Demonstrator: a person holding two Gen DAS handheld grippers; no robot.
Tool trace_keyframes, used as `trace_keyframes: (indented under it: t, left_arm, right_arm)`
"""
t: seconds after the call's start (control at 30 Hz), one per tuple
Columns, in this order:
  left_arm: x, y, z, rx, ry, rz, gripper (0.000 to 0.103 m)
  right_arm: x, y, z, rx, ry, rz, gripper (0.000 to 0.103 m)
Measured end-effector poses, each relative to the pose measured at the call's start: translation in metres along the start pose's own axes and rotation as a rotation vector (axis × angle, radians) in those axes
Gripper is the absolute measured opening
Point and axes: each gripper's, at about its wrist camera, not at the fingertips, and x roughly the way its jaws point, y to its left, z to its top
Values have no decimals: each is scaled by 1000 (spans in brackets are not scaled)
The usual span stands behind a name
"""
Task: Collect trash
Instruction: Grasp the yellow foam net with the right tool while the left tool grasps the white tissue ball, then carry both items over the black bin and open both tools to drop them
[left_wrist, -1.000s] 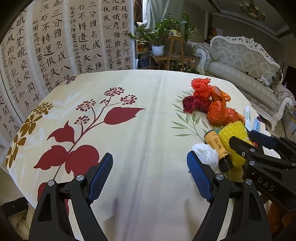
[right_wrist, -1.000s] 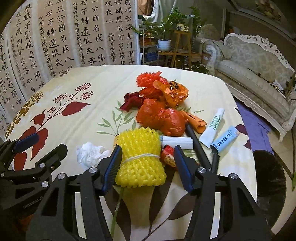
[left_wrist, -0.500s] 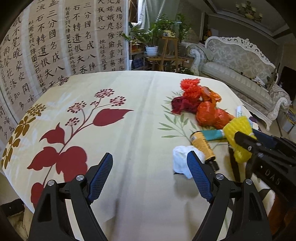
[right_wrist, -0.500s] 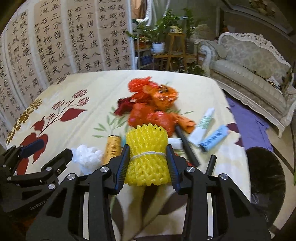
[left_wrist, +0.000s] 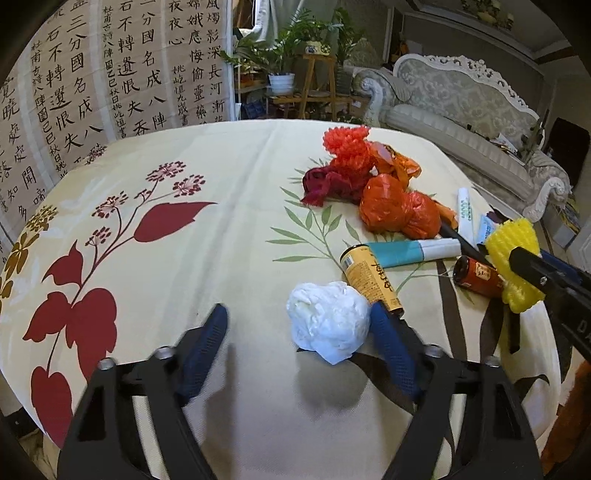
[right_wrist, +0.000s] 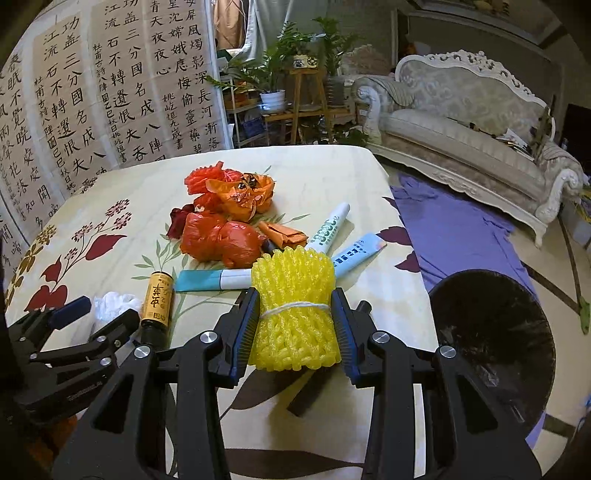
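Note:
A crumpled white tissue (left_wrist: 328, 319) lies on the flowered tablecloth (left_wrist: 184, 258) between the fingers of my left gripper (left_wrist: 298, 317). It leans on the right finger (left_wrist: 391, 347), while the left finger stands well clear of it; the jaws are closing. My right gripper (right_wrist: 295, 325) is shut on a yellow foam net roll (right_wrist: 295, 310) tied with white string and holds it above the table's right side. That roll (left_wrist: 513, 251) also shows in the left wrist view. A black trash bin (right_wrist: 491, 343) stands on the floor just right of the roll.
More trash lies on the table: a yellow bottle (left_wrist: 371, 280), a teal tube (left_wrist: 413, 253), a small red bottle (left_wrist: 476, 277), orange bags (left_wrist: 399, 210), red netting (left_wrist: 347, 147) and further tubes (right_wrist: 328, 229). Purple cloth (right_wrist: 454, 229) covers the floor before a sofa (right_wrist: 461, 122).
My right gripper closed on the yellow foam roll, lifted it and carried it right toward the bin. My left gripper slid right until the tissue lay between its fingers, which have narrowed.

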Motion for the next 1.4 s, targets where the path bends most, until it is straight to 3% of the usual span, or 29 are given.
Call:
trace_keyframes:
  t: [0.1,0.23,1.03,1.2,1.4]
  left_arm:
    - [5,2,-3,-11,25,-46,43]
    - [4,3,-5,-7,17,-50,34]
    - [-15,40,-1,-67,-38,43,33]
    - [-20,33,3,-60,-59,35,33]
    - [-29,10,9,-28,-89,-14,33]
  right_arm:
    - [2,5,0,-10,-1,13,39]
    - [3,10,2,-12,-1,27,39]
    - [6,77,12,-130,-27,124,39]
    - [-7,59,16,-102,-57,102,39]
    - [-24,14,13,-28,-74,17,39]
